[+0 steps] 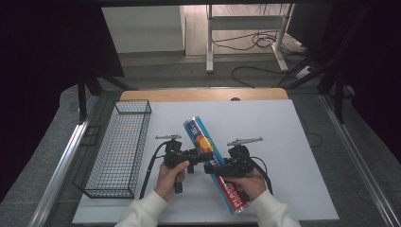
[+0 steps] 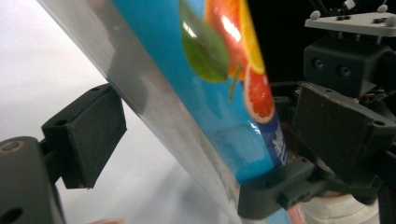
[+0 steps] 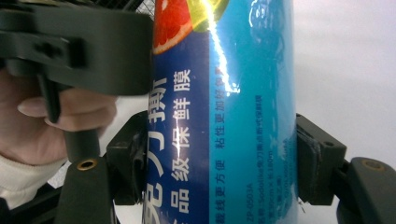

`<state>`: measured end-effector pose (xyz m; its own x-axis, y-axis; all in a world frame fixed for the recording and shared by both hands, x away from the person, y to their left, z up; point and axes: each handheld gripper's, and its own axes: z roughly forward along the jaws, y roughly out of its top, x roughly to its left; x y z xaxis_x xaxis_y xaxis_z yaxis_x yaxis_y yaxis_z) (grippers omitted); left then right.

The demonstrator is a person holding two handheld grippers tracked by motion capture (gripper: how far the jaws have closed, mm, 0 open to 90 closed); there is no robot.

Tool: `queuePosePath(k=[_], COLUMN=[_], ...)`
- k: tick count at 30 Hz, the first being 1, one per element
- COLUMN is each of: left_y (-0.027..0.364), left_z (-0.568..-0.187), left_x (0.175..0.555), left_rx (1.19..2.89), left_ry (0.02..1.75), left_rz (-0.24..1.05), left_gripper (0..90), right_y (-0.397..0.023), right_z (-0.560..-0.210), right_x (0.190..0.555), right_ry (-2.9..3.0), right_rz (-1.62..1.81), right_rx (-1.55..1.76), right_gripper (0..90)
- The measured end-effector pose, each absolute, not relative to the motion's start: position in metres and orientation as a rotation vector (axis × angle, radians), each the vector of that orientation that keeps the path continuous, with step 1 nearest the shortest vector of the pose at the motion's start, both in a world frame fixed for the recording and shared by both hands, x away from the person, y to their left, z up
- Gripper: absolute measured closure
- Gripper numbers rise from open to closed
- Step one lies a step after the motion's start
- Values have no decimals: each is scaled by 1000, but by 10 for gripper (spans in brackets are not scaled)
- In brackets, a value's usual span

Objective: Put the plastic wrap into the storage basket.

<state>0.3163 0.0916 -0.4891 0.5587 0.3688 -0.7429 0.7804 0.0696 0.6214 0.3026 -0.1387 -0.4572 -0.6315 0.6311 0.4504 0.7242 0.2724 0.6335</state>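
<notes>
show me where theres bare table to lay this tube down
Free: the white table right of the cling film tube, out to its right edge, and the strip between the tube's far end and the wire basket. Crowded: the near middle, around both grippers.

I see a black wire basket [image 1: 118, 151] at the left of centre in the high view. It stands empty on a white sheet [image 1: 293, 142], with its long side along the sheet's left edge. A strip of wooden tabletop [image 1: 203, 94] shows past the sheet's far edge. At upper centre, a white frame leg [image 1: 209, 42] stands on the grey floor [image 1: 165, 71], and black cables [image 1: 257, 40] are looped beside it. A metal rail [image 1: 59, 170] runs down the lower left, and another rail [image 1: 361, 163] runs down the lower right.
</notes>
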Motion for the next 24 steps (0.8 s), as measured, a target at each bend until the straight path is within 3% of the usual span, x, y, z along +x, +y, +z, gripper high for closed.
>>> queuePosePath(k=[7,10,24], left_y=[89,91,98], left_z=[-496,-497,-492], left_x=[324,326,325], left_rx=[1493,1487,1465], left_ry=[1001,1005,995], left_rz=[-533,-548,-563], left_gripper=[152,233,308], right_y=[-130,-126,-124], right_z=[-458,-457,-460], right_x=[300,298,298], right_ry=[-2453,-2483,-2442], right_rz=[-1328,-1331,-1383], right_rx=[-1238,-1219,-1180], right_gripper=[318,318,281])
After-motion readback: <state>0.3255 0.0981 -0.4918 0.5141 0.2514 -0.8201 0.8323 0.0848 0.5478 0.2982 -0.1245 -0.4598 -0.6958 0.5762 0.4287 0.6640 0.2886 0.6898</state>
